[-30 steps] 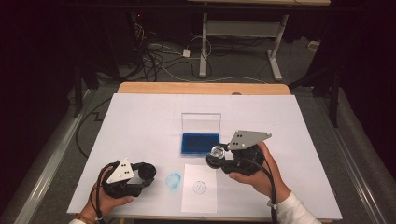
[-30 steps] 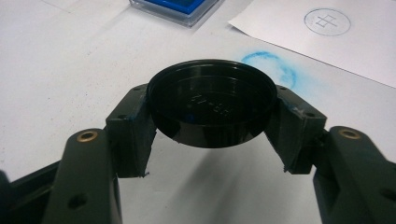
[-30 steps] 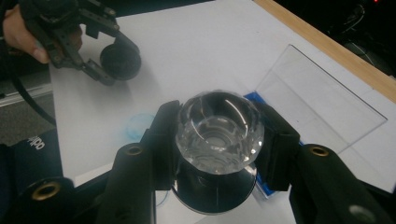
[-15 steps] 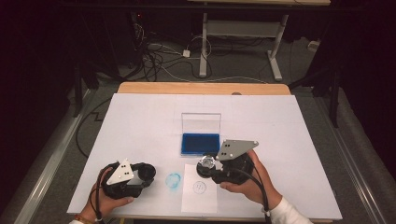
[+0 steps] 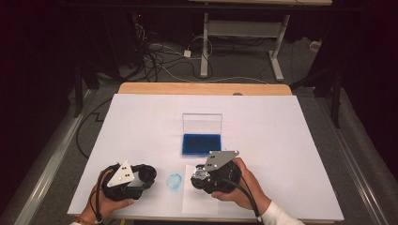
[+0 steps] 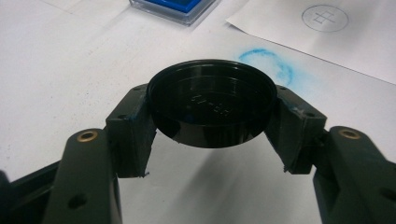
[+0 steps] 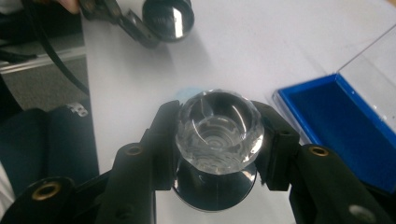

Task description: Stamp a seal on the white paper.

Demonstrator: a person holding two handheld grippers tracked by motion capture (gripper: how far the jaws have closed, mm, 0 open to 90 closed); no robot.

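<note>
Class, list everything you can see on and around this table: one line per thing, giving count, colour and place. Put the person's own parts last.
Table: one, white top with a wooden far edge, centre.
Ink pad: one, blue, in a clear case with its lid up, mid-table.
Paper sheet: one, white, near edge, with a printed circle.
Ink ring: one, blue smudge on the table beside the sheet.
Black cap: one, held in the left tongs.
Stamp: one, clear faceted knob, held in the right tongs.
Cables: several, on the floor beyond.
Hands: two, left hand, right hand, near edge.
</note>
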